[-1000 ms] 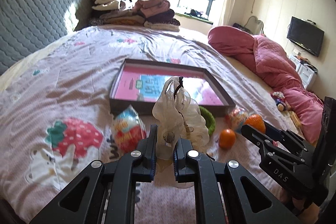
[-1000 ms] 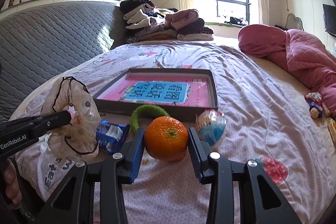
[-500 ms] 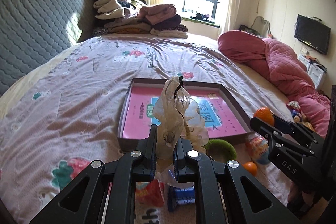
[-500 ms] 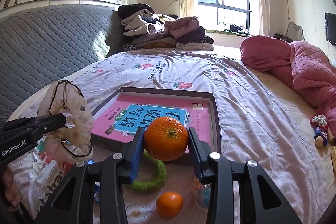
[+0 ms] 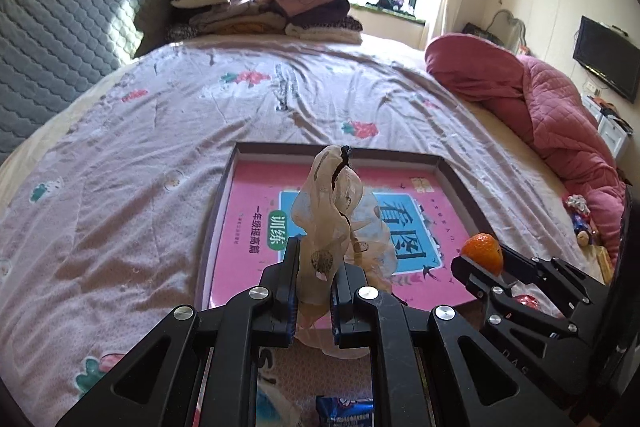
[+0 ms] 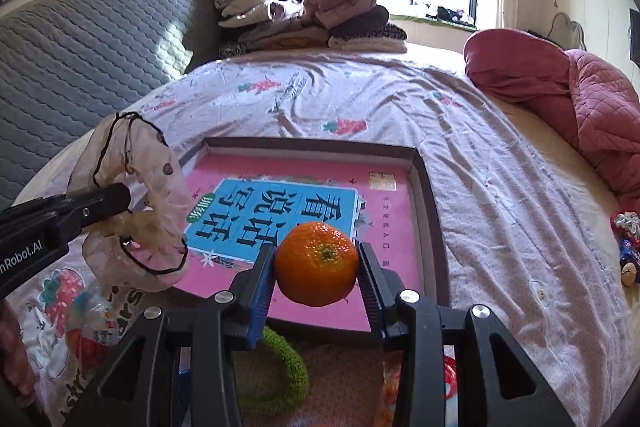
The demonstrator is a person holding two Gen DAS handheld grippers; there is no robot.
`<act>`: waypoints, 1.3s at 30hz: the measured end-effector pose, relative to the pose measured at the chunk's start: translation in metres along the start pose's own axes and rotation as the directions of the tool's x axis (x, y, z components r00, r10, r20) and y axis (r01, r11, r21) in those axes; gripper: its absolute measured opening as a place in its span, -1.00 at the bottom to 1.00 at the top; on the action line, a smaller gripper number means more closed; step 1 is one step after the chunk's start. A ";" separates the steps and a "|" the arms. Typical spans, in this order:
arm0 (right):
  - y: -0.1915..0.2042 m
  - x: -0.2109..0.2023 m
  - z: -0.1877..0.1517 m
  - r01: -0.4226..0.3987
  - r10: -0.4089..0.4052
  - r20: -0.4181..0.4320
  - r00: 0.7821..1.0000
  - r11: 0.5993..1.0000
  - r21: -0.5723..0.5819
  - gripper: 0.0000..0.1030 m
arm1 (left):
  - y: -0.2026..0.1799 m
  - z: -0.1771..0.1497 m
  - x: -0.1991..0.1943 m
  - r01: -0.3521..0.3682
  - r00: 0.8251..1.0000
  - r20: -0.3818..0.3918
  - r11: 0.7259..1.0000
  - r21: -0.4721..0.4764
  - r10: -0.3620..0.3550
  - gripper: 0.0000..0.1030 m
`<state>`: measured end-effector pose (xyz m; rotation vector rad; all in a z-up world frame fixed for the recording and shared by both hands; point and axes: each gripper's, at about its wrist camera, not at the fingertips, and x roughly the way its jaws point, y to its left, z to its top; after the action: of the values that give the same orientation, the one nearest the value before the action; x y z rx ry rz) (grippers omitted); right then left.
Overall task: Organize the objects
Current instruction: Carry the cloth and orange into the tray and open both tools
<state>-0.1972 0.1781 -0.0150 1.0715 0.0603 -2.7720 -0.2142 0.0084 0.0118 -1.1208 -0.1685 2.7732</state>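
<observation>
Right wrist view: the right gripper is clamped on the orange, one pad on each side, and holds it above the near part of the tray, over the pink book that lines it. The tray lies directly ahead of and below the fingers, its long sides running away from the camera. The left gripper is pinched shut on the sheer scrunchie, likewise above the tray's near edge. Both hands appear equally close; each drop should require only lowering and release. A green hair tie remains on the bedspread short of the tray.
</observation>
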 end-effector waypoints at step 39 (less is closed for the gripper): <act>-0.006 0.025 0.014 0.052 -0.047 -0.136 0.990 0.998 0.031 0.03 | 0.020 0.012 0.040 -0.065 0.975 -0.216 0.997 -0.048 0.053 0.14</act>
<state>-0.2257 0.1796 -0.0212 1.2822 0.0565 -2.7496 -0.2523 -0.0047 -0.0099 -1.4515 -0.1902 2.6876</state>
